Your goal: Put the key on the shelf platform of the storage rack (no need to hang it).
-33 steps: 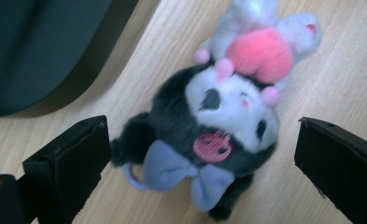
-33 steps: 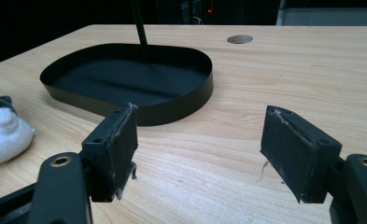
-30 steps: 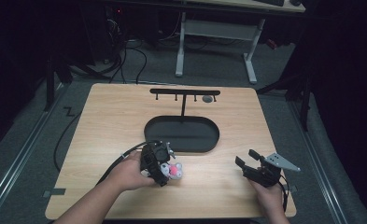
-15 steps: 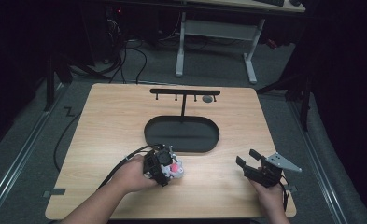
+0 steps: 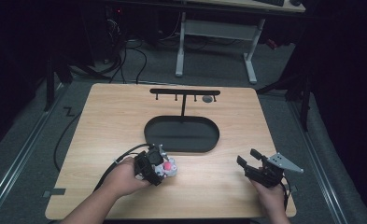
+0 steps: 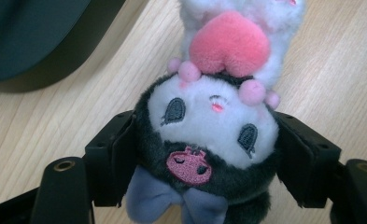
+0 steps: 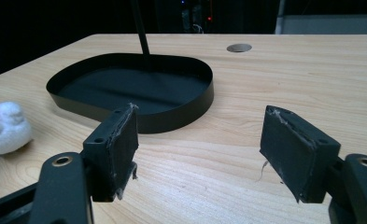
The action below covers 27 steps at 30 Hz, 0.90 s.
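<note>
From above, the left gripper (image 5: pixel 158 167) sits low on the wooden table (image 5: pixel 116 116), just in front of the black oval tray (image 5: pixel 181 144), clamped on a small plush toy (image 5: pixel 168 168). Its jaws have just been closing.

Along the left gripper's jaws, both pads squeeze the plush's dark head.

The right gripper (image 7: pixel 200 149) stands wide apart over bare wood, grasping nothing.

On the wooden table (image 5: pixel 111 116), the oval tray (image 5: pixel 181 135) sits at the middle, with a hook stand (image 5: pixel 184 93) rising from its far side. The plush toy (image 5: pixel 166 169) lies just before the tray's near-left rim, between the left gripper's (image 5: pixel 158 169) jaws. The right gripper (image 5: pixel 247 159) rests well apart, near the table's front right corner.
</note>
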Each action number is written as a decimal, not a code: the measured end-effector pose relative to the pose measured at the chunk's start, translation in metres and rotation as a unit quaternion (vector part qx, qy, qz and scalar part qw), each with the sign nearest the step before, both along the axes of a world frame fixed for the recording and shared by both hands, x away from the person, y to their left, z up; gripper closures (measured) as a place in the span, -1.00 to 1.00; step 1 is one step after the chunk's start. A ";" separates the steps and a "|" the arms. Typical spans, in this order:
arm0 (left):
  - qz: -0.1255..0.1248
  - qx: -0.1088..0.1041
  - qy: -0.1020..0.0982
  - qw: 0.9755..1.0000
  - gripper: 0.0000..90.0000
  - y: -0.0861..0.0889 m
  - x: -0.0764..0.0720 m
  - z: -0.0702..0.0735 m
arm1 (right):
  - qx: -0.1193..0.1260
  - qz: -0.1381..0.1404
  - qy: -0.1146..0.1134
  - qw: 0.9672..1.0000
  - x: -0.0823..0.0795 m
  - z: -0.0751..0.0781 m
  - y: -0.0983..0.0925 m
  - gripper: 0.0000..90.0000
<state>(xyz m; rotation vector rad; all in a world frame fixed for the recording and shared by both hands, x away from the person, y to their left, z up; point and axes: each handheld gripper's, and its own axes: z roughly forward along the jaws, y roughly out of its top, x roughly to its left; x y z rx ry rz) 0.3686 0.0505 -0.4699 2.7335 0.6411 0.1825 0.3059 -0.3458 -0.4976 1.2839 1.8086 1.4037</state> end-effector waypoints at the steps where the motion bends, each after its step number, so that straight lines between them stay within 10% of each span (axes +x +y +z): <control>1: 0.007 0.003 0.002 1.000 -0.36 0.004 0.000 -0.001 | 0.001 0.001 0.001 1.000 0.000 0.000 0.000 -0.37; 27: 0.054 -0.010 0.002 0.998 -0.36 0.013 0.013 0.013 | 0.001 0.002 0.004 1.000 0.001 -0.002 0.001 -0.37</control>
